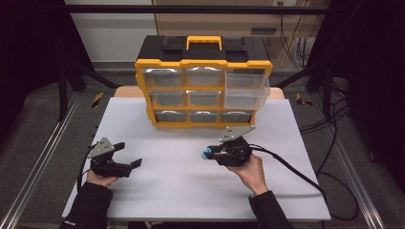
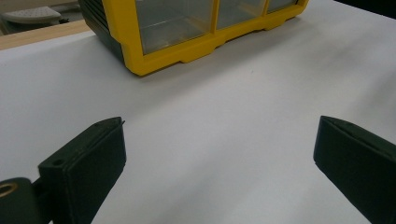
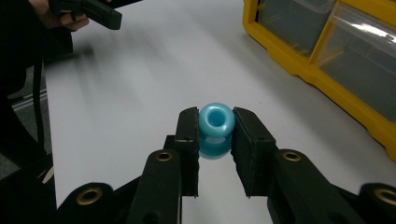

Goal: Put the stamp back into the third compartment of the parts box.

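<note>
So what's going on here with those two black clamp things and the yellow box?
A person at a white table holds a hand-held gripper in each hand. The right gripper has its fingers shut on a small blue ring-shaped bead, held just above the table. The left gripper sits open with nothing between its fingers. Behind them stands a yellow and black drawer organizer with clear drawers; its upper right drawer is pulled out, possibly where the bead is headed.
</note>
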